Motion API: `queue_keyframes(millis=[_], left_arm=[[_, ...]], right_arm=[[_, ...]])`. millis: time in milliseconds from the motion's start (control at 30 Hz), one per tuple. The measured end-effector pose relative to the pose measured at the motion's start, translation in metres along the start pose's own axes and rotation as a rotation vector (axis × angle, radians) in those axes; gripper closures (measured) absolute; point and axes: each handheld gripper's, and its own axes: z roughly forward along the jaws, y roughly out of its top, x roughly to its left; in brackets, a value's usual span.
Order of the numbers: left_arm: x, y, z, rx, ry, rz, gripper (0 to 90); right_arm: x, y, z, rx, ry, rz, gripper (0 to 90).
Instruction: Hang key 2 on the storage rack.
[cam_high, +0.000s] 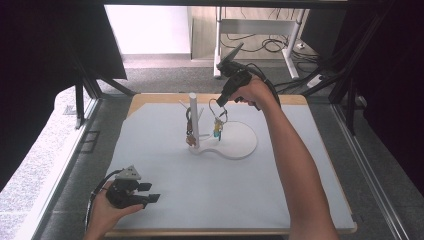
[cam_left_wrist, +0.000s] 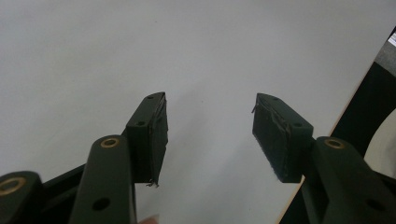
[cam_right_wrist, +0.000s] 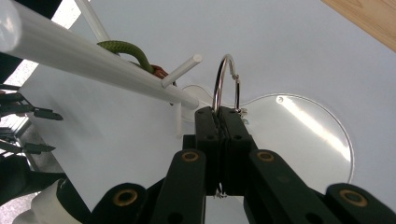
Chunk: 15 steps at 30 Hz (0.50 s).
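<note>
Right gripper (cam_high: 218, 103), held high over the far middle of the table (cam_high: 150, 210), has its jaws clenched on a silver metal ring (cam_right_wrist: 226, 84); in the right gripper view the two black jaws press flat together with the ring's wire caught between them and its loop standing up above the tips. That ring is a thin, shiny, hinged loop, and in the high view small coloured tags, blue and yellow-green, hang from it (cam_high: 217, 129) just at 3 o'clock of the white stand (cam_high: 194, 120). No writing on the tags can be read.

At the table's centre the white stand has an upright post with short pegs (cam_right_wrist: 181, 71) sticking out, on a flat, pear-shaped white base (cam_high: 240, 142) that spreads toward 3 o'clock. On the post's 9 o'clock side hangs another bunch, with a green cord (cam_right_wrist: 125, 48) looped over a peg and brownish pieces below it.

Left gripper (cam_high: 149, 192) rests low at 7 o'clock of the table in the person's left hand (cam_high: 105, 210), a grey three-cornered plate on top. Its jaws are released, spread wide apart with nothing between them, over the bare pale grey mat (cam_left_wrist: 140, 51).
</note>
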Motion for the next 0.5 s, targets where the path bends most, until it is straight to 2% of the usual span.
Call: queue_keyframes(millis=[500], left_arm=[[-0.001, 0.000, 0.000, -0.003, 0.000, 0.001, 45.8]], right_arm=[[0.011, 0.006, 0.012, -0.008, 0.019, -0.025, 88.3]])
